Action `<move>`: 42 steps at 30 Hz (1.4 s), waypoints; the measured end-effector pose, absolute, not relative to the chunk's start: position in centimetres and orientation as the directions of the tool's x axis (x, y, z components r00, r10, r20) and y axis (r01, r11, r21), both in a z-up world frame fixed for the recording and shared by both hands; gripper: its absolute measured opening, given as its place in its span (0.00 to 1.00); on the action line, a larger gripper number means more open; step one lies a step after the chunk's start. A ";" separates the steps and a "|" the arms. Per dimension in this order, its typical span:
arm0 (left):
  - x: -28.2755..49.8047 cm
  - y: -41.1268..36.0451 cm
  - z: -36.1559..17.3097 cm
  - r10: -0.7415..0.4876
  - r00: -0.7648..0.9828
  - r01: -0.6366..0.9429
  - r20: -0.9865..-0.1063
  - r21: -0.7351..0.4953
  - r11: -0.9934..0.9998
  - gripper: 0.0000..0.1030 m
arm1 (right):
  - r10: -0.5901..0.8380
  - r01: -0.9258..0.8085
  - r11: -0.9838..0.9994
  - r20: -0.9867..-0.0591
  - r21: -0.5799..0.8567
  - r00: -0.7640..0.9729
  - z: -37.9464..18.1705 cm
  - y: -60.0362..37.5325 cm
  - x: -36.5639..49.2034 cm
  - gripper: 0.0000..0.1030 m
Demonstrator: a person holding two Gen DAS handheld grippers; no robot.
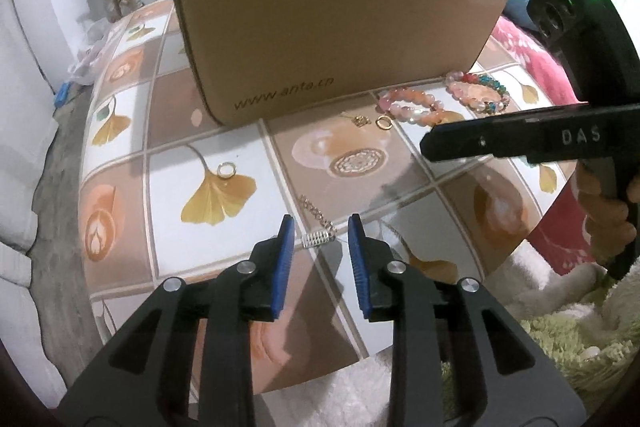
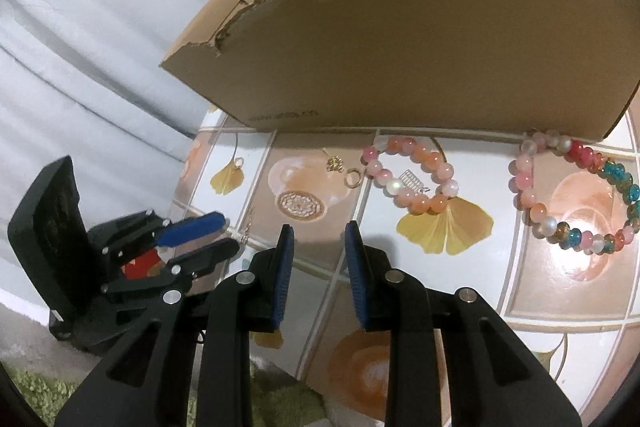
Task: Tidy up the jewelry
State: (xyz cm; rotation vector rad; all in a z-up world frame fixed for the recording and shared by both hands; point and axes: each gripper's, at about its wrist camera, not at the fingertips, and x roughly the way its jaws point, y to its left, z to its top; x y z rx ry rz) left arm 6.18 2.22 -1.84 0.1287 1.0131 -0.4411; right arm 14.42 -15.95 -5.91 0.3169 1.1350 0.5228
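Left wrist view: a thin gold chain (image 1: 316,213) with a small silver coil charm (image 1: 318,239) lies near the table's near edge, the charm between the tips of the left gripper (image 1: 320,227), whose blue pads stand apart and press on nothing. Two bead bracelets rest by the cardboard box (image 1: 332,39): a pink-and-orange bracelet (image 2: 410,179) with a little silver comb piece (image 2: 412,181) inside its ring, and a multicoloured bracelet (image 2: 572,195) toward the table's right edge. Two gold rings show, one ring (image 1: 227,169) on a yellow leaf print toward the left edge, another ring (image 2: 353,178) beside a small gold clasp (image 2: 335,163) in front of the box. The right gripper (image 2: 319,227) hovers over the tablecloth (image 1: 224,131), released and empty. The tablecloth is glossy, printed with squares and ginkgo leaves. White curtains (image 2: 92,39) hang at the left; a green shaggy rug (image 1: 568,355) lies below, and a pink blanket (image 1: 532,63) lies past the right edge.
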 end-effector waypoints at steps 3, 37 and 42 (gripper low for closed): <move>6.1 2.5 -1.9 -0.291 0.444 0.403 -0.847 -0.101 0.910 0.32 | 0.544 -0.220 0.839 -0.773 0.497 0.325 -6.1 -16.1 14.8 0.25; 6.1 0.7 -2.7 -0.219 0.465 0.397 -0.858 -0.019 0.918 0.17 | 0.502 -0.256 0.864 -0.785 0.434 0.362 -5.5 -15.0 15.1 0.26; 6.1 0.7 -2.8 -0.221 0.465 0.396 -0.858 -0.022 0.918 0.17 | 0.463 -0.254 0.884 -0.806 0.392 0.369 -5.9 -14.8 15.2 0.26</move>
